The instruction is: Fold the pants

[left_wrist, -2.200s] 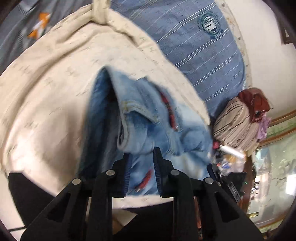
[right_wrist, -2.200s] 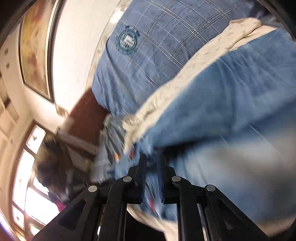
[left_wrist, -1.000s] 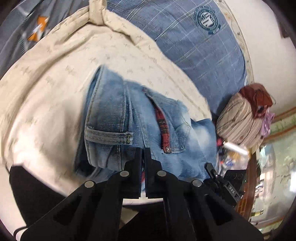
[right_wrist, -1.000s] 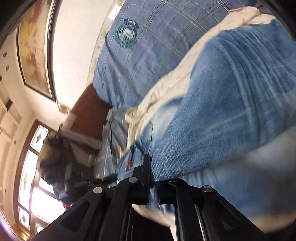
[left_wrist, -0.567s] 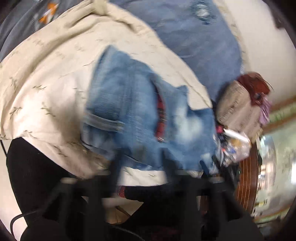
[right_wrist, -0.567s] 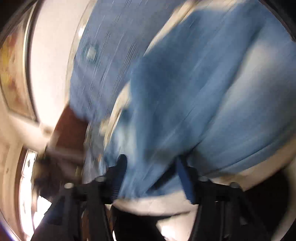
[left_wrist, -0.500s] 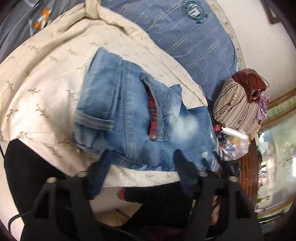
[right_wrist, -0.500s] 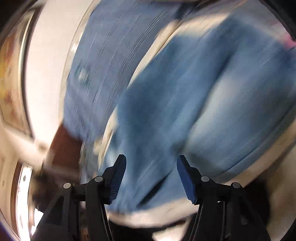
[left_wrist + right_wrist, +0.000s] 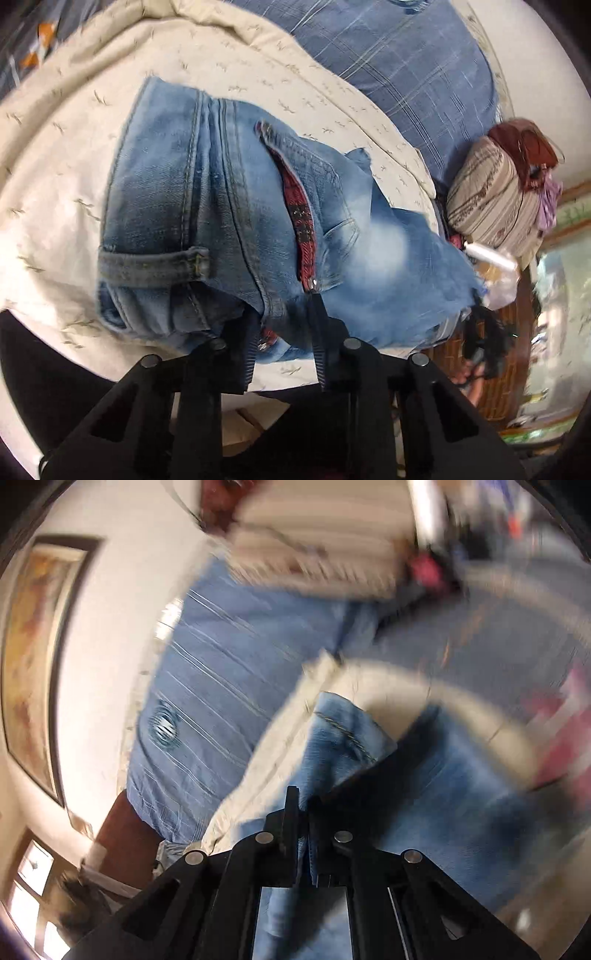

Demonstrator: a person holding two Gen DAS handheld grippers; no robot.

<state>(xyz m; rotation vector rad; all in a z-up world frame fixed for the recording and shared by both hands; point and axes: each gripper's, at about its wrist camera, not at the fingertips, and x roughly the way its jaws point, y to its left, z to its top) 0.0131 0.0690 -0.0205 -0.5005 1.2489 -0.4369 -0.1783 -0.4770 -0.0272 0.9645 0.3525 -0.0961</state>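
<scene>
Jeans [image 9: 229, 236], faded blue with a red plaid lining at the pocket, lie bunched in a partial fold on a cream bedspread [image 9: 66, 162], beside a blue checked pillow [image 9: 399, 66]. Both grippers let go half a second ago and have just been closing again for a fresh hold, so another fold looks due. Left gripper [image 9: 282, 328] points steeply down, jaws narrowed around the near denim edge. Right gripper [image 9: 303, 812], aimed nearly level, is pinched together on a denim fold.
</scene>
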